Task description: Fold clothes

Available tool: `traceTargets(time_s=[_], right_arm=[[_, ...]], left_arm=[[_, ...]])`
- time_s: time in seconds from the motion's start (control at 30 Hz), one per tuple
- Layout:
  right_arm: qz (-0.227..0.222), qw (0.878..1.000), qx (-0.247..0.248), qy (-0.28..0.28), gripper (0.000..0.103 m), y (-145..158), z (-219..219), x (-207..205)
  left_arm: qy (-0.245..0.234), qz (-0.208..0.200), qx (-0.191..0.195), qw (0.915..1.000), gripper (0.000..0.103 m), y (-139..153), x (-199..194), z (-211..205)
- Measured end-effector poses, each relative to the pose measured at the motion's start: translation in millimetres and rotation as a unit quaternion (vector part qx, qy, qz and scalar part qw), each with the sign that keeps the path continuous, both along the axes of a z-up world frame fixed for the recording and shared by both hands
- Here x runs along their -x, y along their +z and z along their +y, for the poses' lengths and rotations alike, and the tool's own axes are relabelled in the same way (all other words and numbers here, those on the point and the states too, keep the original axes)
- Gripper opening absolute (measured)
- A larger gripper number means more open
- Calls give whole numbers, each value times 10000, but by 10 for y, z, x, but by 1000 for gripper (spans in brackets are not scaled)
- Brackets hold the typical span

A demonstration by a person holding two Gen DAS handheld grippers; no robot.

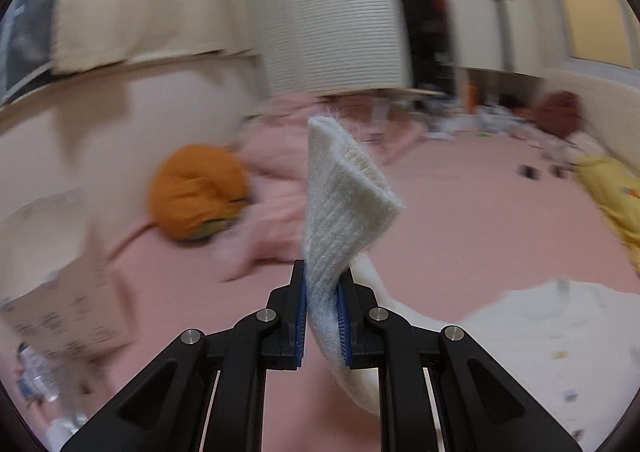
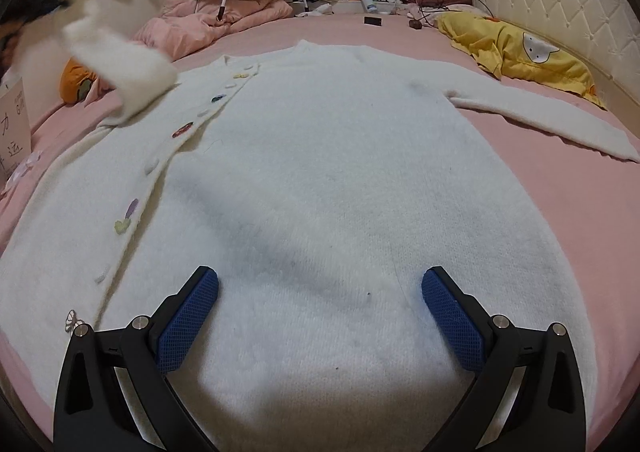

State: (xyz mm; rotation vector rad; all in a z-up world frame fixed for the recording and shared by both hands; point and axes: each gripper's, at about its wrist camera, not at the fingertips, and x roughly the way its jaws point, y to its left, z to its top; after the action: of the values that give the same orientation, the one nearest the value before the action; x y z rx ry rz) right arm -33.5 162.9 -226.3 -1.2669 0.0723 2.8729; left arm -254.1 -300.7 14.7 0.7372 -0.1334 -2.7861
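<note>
A pink bed sheet (image 2: 560, 211) is seen across the whole bed, and on it a white fuzzy cardigan (image 2: 320, 171) is laid flat, its row of coloured buttons (image 2: 182, 129) running up the left part of the right wrist view. Its far sleeve (image 2: 540, 119) is stretched out flat toward a yellow pillow (image 2: 520, 51) at the padded headboard. A pink duvet (image 2: 208, 17) is bunched at the far left, with an orange cushion (image 1: 198, 191) beside it.

The step in hand is judged to be the sleeve fold: the near sleeve (image 2: 120, 55) is lifted off the sheet and drawn in over the body of the garment. Its ribbed cuff (image 1: 344, 195) is pinched by the left gripper (image 1: 322, 308), whose blue pads (image 1: 302, 312) are pressed narrowly onto the knit, the cuff standing up beyond the fingertips and the rest of the sleeve trailing below.

The right gripper (image 2: 320, 312) is held over the hem end of the cardigan with its fingers spread wide and nothing between them; the knit lies beneath and between the pads, and contact cannot be told.

The next move is judged to call for the cuff to be carried across the chest and laid flat, with the release made only once the sleeve lies smooth; the body may need to be steadied by the right gripper so it is not dragged askew
</note>
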Motion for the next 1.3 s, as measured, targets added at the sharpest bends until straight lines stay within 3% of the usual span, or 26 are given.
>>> traceTargets(time_s=[0.17, 0.33, 0.57, 0.73, 0.9, 1.03, 1.1, 1.2, 1.23, 1.3], right_arm=[[-18, 9998, -180, -13, 102, -12, -24, 22], [-57, 9993, -368, -35, 102, -32, -68, 32], [-101, 9983, -571, -66, 103, -43, -106, 35], [-111, 9977, -658, -82, 103, -40, -128, 38], [-105, 9976, -673, -92, 103, -43, -139, 22], [-102, 9978, -641, -89, 103, -41, -132, 20], [-95, 9980, -622, -87, 103, -37, -126, 20], [-79, 9982, -592, -91, 103, -35, -124, 18], [-65, 9982, -581, -91, 103, -36, -122, 16], [-47, 9984, -564, -88, 103, -35, -111, 14]], left_arm=[[974, -170, -47, 9951, 13, -314, -283, -1203], [1524, -519, -479, 9858, 13, -913, -532, -2034], [1855, -1058, -1034, 9714, 9, -1832, -829, -2578], [1845, -1295, -833, 9707, 11, -2156, -910, -2524], [2000, -1589, -365, 9661, 23, -2130, -830, -2450], [2575, -1398, -420, 9552, 31, -1955, -1039, -2536], [3205, -1166, 39, 9400, 69, -1774, -1139, -2519], [3345, -673, 1067, 9339, 85, -1430, -1238, -2194], [3083, -504, 1263, 9415, 88, -1297, -1262, -1988], [2145, -393, 911, 9717, 99, -1123, -1278, -1603]])
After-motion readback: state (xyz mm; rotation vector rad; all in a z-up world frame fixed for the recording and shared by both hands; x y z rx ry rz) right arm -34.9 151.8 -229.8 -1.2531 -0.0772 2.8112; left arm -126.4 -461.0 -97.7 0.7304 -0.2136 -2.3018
